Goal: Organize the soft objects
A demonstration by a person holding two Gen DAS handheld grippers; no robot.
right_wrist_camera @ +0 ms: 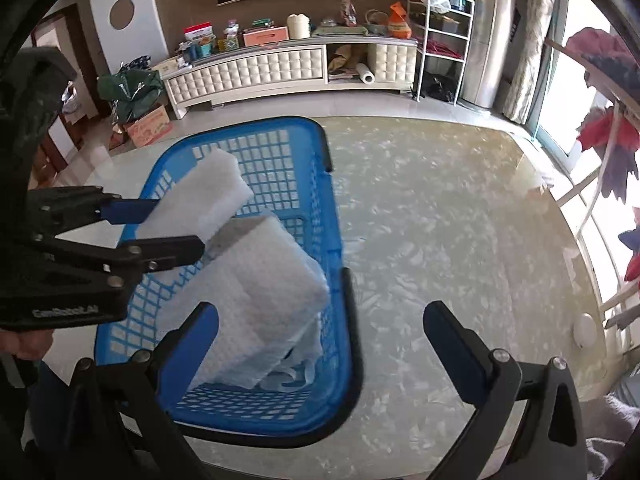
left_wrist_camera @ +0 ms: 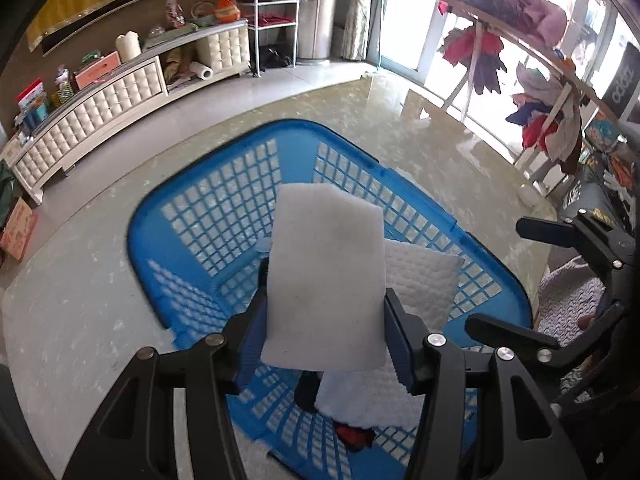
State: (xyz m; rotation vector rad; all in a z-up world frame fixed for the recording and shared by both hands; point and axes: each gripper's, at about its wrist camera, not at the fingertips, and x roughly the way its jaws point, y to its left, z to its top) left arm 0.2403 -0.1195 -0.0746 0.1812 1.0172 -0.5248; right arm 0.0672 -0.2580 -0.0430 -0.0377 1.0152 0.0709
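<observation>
Only the right wrist view shows the foam pad's (right_wrist_camera: 200, 196) thick edge; the left gripper (left_wrist_camera: 324, 308) clamps that plain white slab over the blue basket (left_wrist_camera: 200, 216), while the right gripper's (right_wrist_camera: 320, 332) jaws gape with nothing between them.

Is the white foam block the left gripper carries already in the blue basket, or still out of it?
Out: the white foam block hangs clamped in the left gripper above the blue basket.

Matt foam pad (left_wrist_camera: 324, 276), glossy plastic basket (left_wrist_camera: 224, 216)
</observation>
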